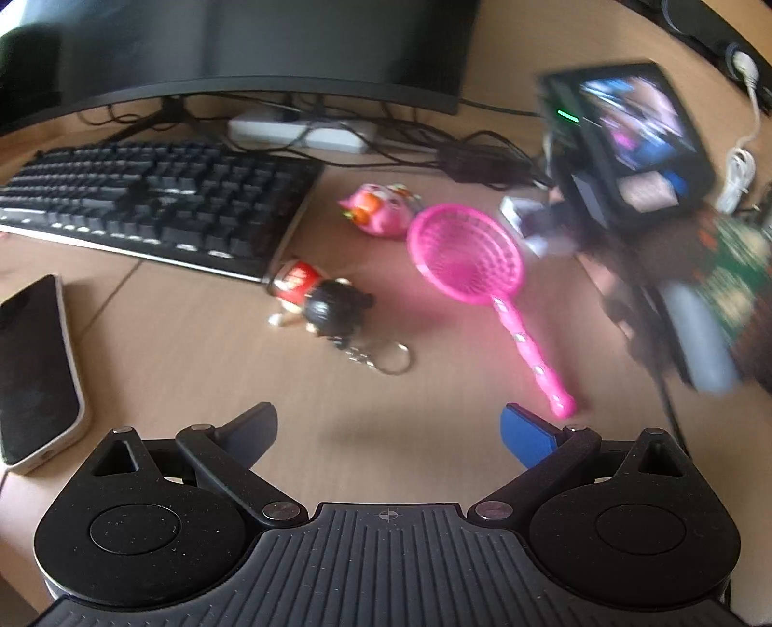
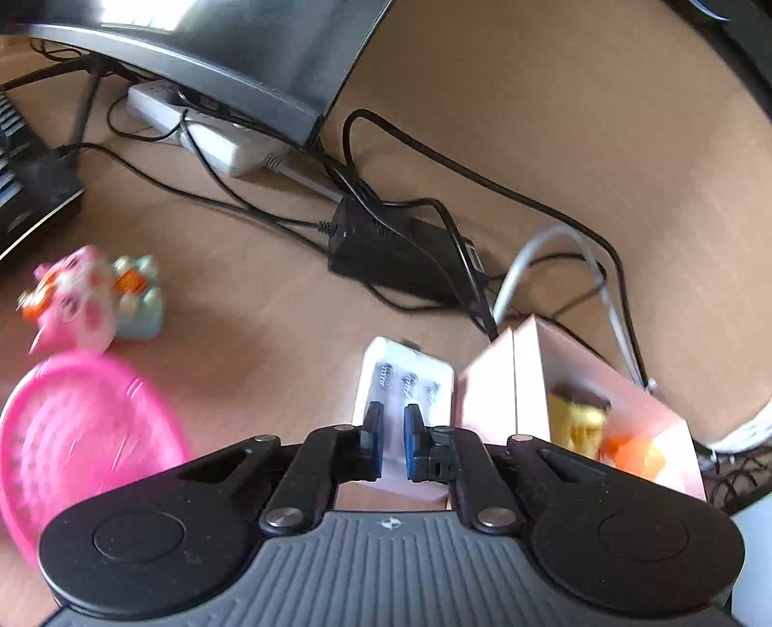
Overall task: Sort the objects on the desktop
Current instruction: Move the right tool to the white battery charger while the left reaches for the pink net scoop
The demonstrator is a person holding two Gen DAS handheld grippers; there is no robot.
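Note:
In the left wrist view my left gripper hangs open over bare desk. Ahead of it lie a pink net scoop, a black-haired doll keychain and a pink cat toy. In the right wrist view my right gripper has its jaws drawn almost together, with nothing visibly pinched. Just past its fingertips lies a white battery holder. An open pink box right of it holds yellow and orange items. The scoop and the cat toy are blurred at the left.
A keyboard and a phone lie at the left. A monitor, a white power strip, a black adapter and tangled cables fill the back. A blurred device with a small screen is at the right.

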